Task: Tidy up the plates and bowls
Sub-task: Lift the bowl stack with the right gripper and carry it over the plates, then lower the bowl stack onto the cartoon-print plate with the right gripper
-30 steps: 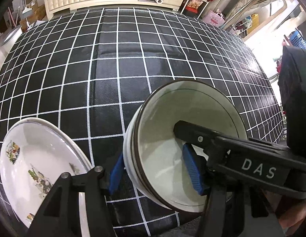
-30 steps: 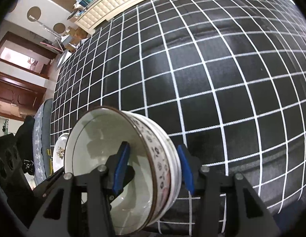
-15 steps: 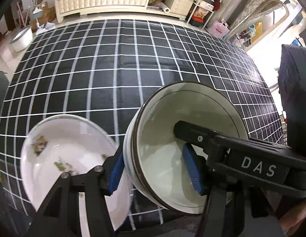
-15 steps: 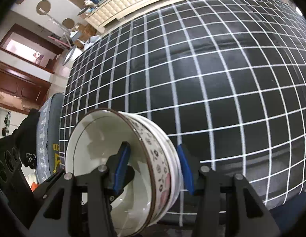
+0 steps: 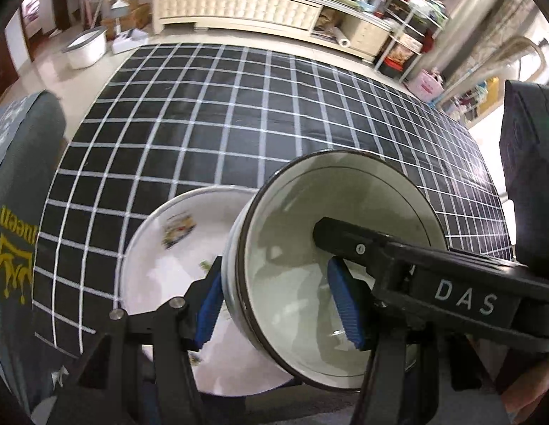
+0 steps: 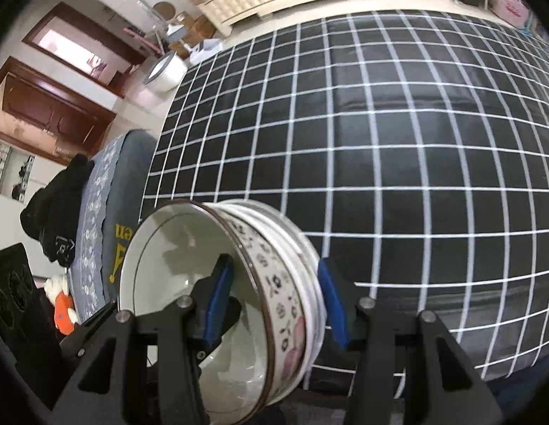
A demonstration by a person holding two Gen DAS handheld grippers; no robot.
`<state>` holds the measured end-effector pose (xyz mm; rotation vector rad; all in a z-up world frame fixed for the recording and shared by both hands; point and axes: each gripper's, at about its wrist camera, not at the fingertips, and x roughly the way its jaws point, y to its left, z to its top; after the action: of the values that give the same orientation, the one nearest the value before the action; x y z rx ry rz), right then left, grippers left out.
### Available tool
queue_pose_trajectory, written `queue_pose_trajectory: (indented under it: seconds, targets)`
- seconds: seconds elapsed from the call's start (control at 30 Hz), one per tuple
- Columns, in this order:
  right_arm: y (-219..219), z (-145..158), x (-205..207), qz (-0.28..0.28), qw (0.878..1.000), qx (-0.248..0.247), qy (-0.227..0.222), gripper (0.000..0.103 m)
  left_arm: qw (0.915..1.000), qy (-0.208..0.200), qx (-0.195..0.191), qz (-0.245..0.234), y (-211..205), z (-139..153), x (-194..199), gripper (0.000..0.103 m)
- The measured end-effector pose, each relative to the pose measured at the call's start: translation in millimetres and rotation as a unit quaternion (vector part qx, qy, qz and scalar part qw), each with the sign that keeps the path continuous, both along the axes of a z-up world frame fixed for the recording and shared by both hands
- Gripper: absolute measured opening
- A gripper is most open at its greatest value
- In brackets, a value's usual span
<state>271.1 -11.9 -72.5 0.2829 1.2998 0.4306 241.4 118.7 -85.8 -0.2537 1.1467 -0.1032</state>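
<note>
A stack of white bowls [image 5: 331,248] with a dark rim and flower print on the outside [image 6: 274,283] hangs tilted above the table's front edge, its opening turned toward the cameras. My left gripper [image 5: 278,308] is shut on the stack, one blue pad outside the wall and one inside. My right gripper [image 6: 274,297] is shut on the same stack, its wall between the pads; its black arm [image 5: 451,283] marked DAS reaches into the bowl. A white plate [image 5: 175,265] with cartoon prints lies on the table just behind and below the bowls.
The table [image 5: 239,113] carries a black cloth with a white grid [image 6: 380,141]. A chair with a grey cover and yellow print [image 5: 19,212] stands at the left edge. On the floor beyond are a white basin [image 5: 84,47] and a cream sideboard [image 5: 239,10].
Both grippers have carried the bowl stack to the left and higher. The plate, earlier far left of the bowls, now sits right behind them.
</note>
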Motion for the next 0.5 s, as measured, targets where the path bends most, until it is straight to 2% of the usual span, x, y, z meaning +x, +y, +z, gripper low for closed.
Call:
queue_pose_trajectory:
  seconds: [0.23, 0.5]
  targets:
    - [31.1, -15.7, -6.1, 0.02, 1.0, -0.002, 0.019, 0.052, 0.9996, 0.018, -0.002, 0.023, 19.1, -15.1, -15.9, 0.054]
    - [42.3, -28.4, -6.2, 0.028, 0.999, -0.008, 0.036, 0.051, 0.9989, 0.031, -0.009, 0.035, 31.2, -30.4, -20.3, 0.054]
